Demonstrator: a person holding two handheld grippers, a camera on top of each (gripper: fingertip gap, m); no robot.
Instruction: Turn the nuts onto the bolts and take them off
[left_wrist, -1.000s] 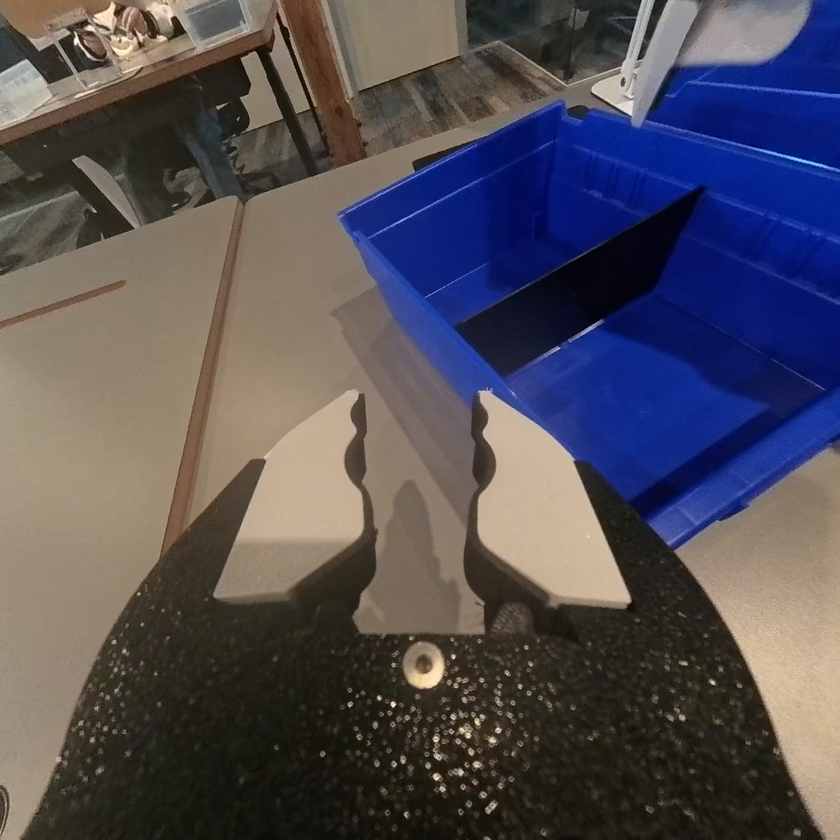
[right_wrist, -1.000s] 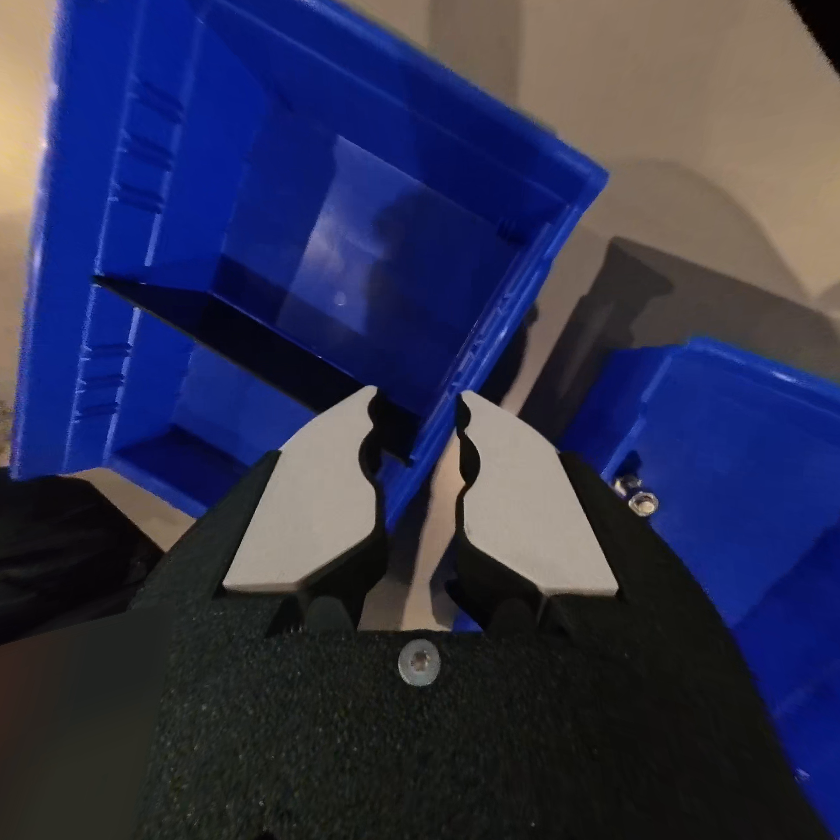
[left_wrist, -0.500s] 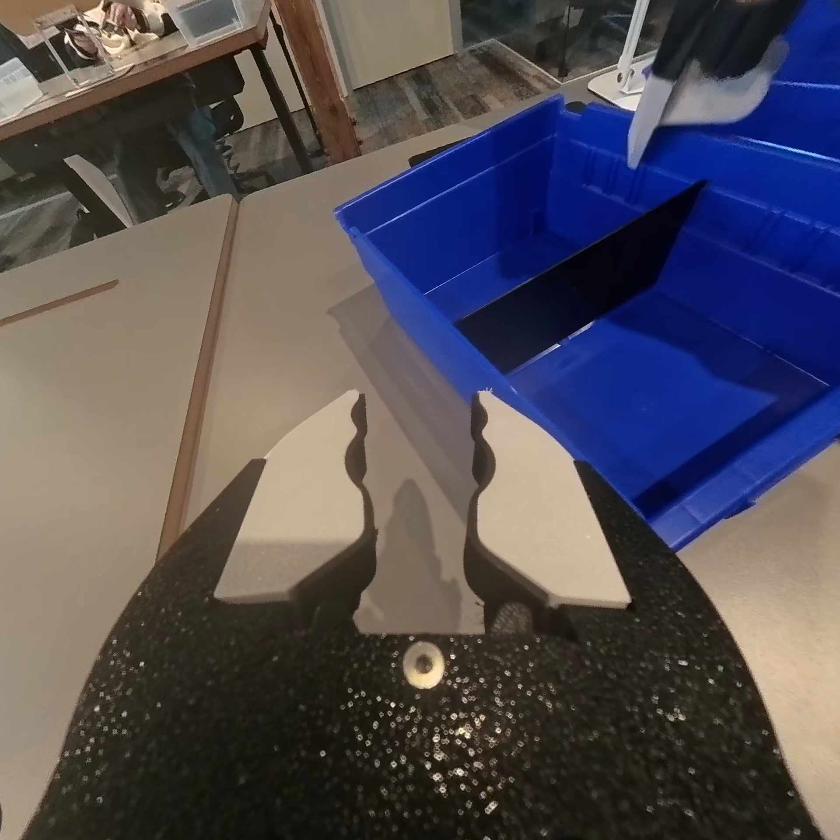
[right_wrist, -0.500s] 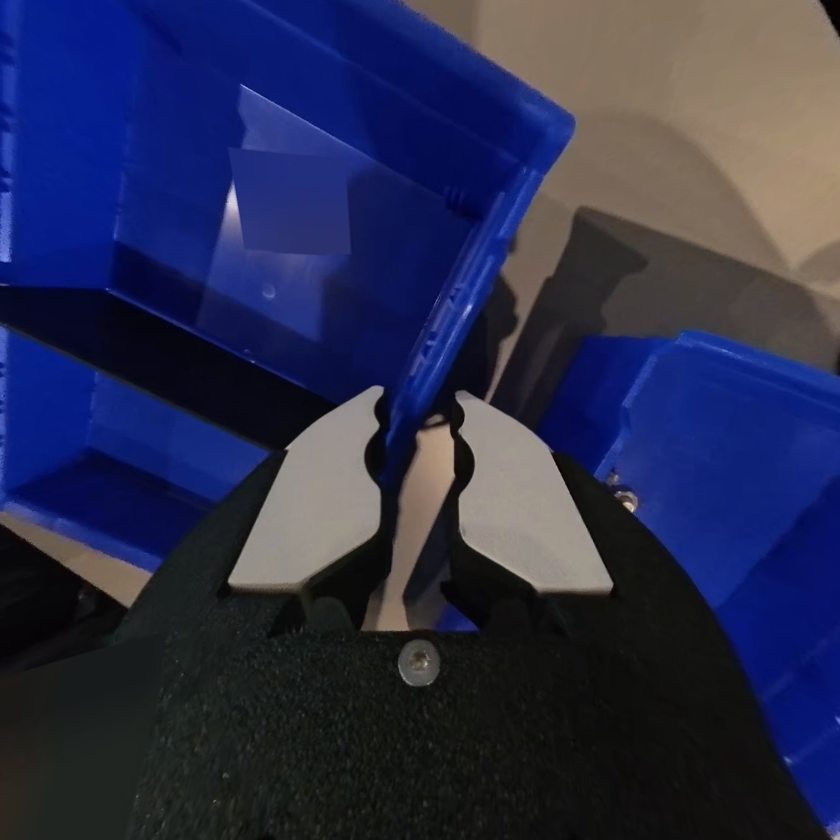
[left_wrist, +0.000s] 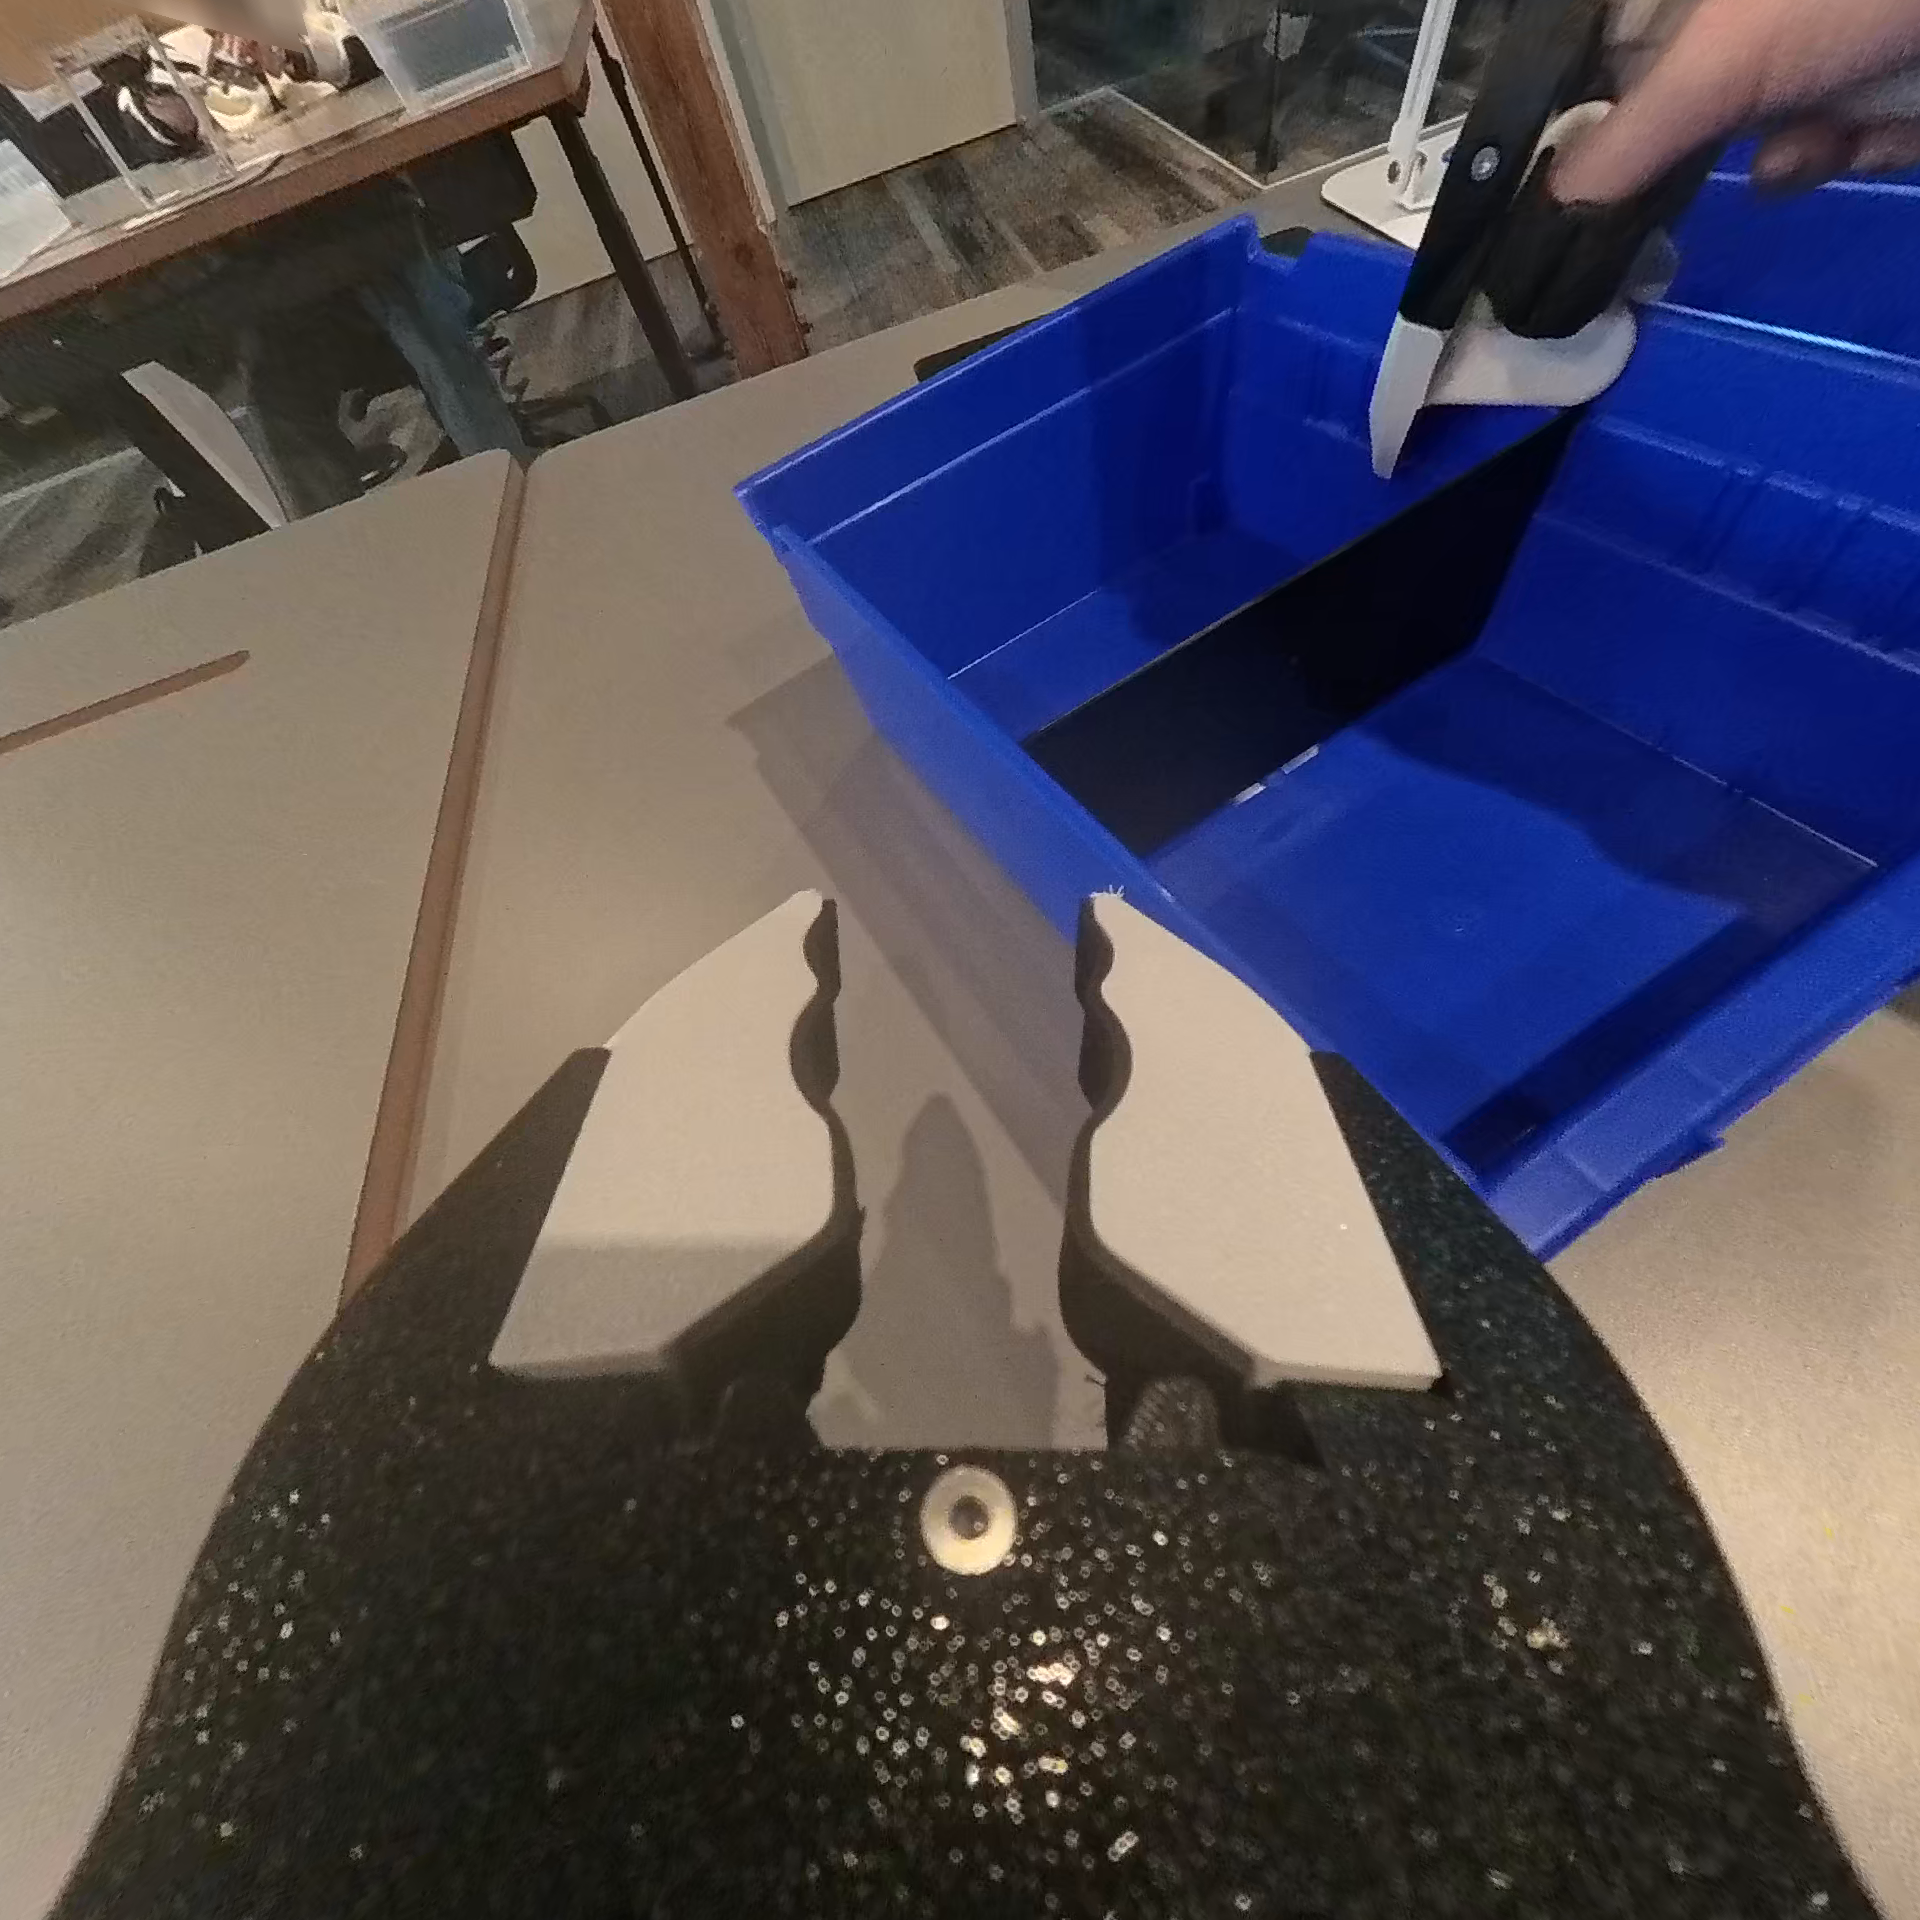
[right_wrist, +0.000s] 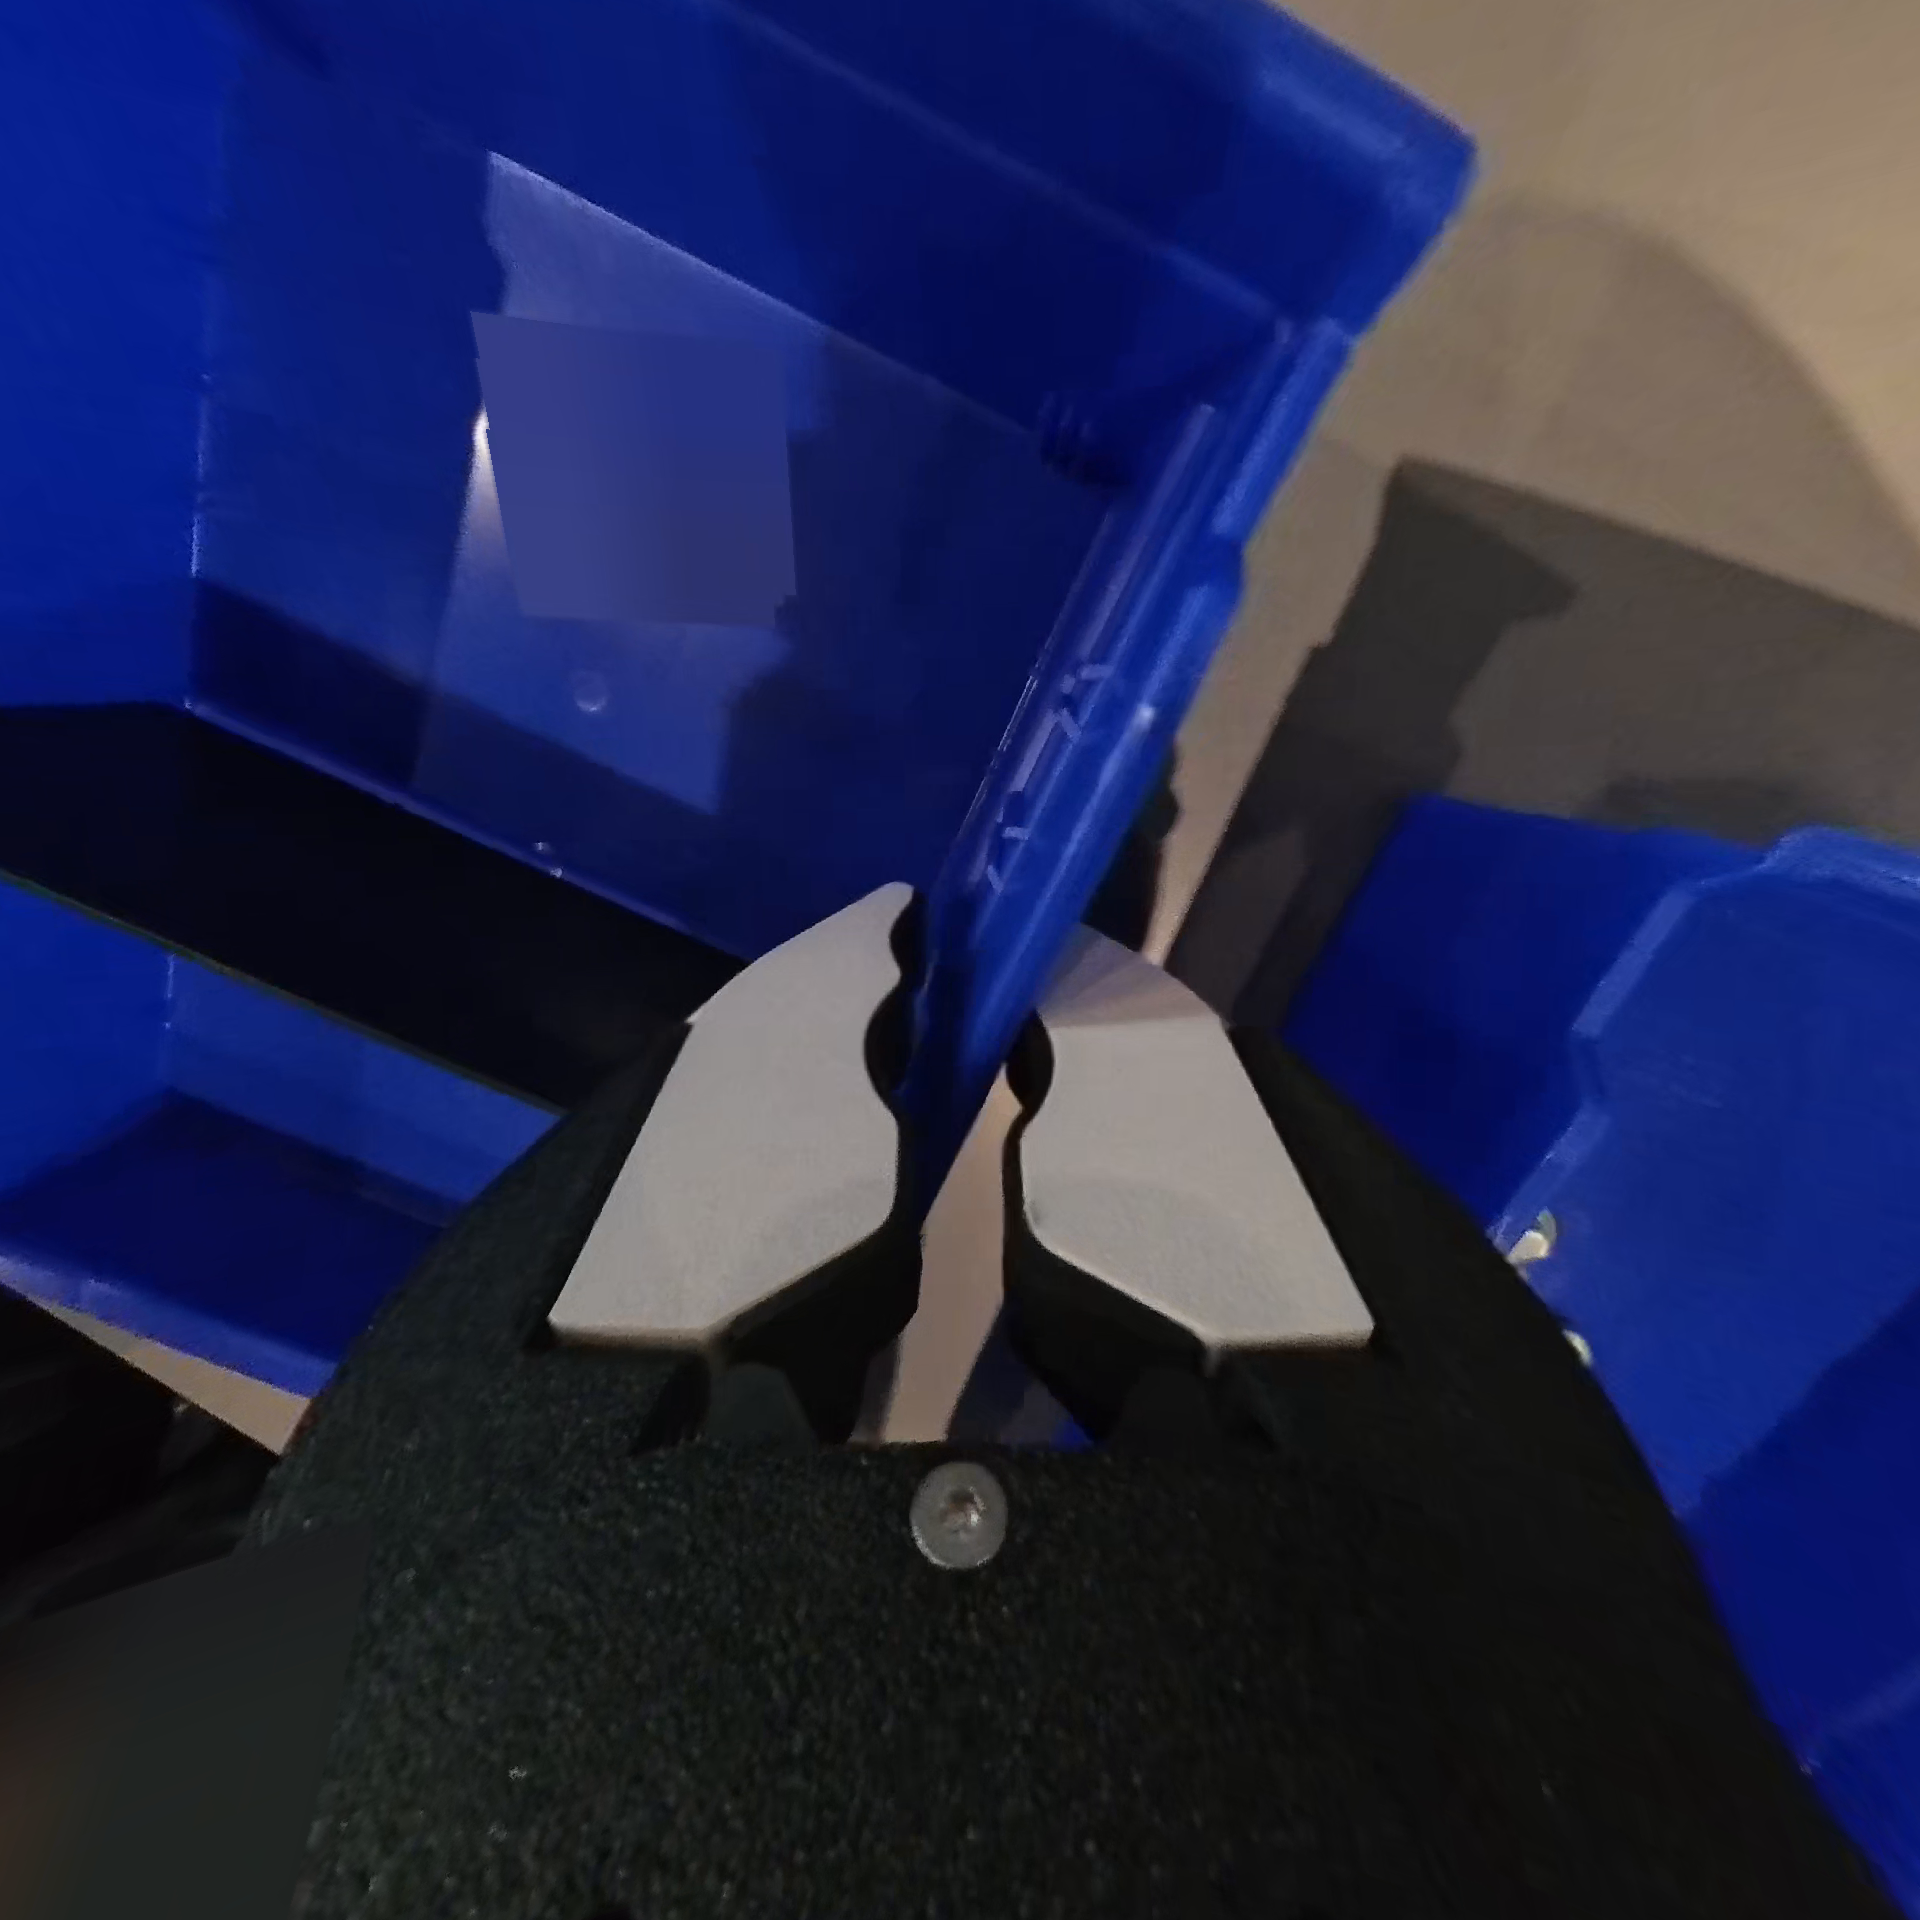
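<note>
We are closing the right gripper (right_wrist: 961, 997) on the side wall of the blue bin (right_wrist: 1049, 831); the rim is running up and away between the pads. We are holding the left gripper (left_wrist: 951, 935) empty above the grey table (left_wrist: 644, 675), jaws parted, beside the bin's near corner. A black divider (left_wrist: 1299, 675) is crossing the bin. In a second bin (right_wrist: 1662, 1091) to the right, small metal nuts (right_wrist: 1536, 1238) are lying; their axis we cannot tell.

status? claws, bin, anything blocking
Left claw open, empty, over table. Right claw shut on bin wall. Nuts in second bin. Nothing blocking.
</note>
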